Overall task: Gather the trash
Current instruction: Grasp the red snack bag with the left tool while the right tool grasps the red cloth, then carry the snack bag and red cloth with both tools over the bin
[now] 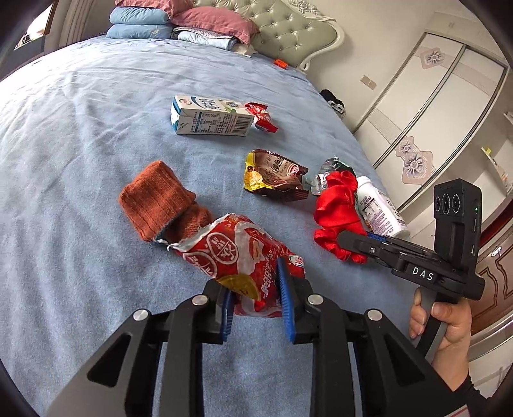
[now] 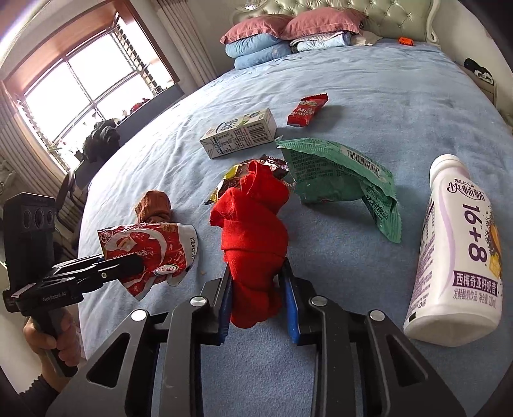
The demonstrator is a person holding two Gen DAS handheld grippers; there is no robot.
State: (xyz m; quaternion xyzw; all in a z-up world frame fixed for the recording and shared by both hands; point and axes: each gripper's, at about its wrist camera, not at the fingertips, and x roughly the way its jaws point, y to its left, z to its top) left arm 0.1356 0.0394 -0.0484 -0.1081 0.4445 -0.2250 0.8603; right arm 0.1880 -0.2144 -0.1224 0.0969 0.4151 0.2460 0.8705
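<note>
My left gripper (image 1: 253, 284) is shut on a crumpled red snack wrapper (image 1: 231, 253), whose torn end sticks out past the blue pads. The right wrist view shows that same left gripper (image 2: 134, 263) clamped on the wrapper (image 2: 144, 243). My right gripper (image 2: 256, 282) is shut on a bunched red cloth (image 2: 253, 224) lying on the blue bedspread (image 2: 368, 96). From the left wrist view, the right gripper (image 1: 348, 239) bites the near end of the cloth (image 1: 336, 205).
Spread over the bed are a milk carton (image 2: 240, 134), a red candy wrapper (image 2: 307, 109), a brown and yellow wrapper (image 1: 275, 174), a green packet (image 2: 336, 173), a white drink bottle (image 2: 458, 256) and a rust-coloured sock (image 1: 157, 199). Pillows (image 1: 192, 19) are stacked at the headboard.
</note>
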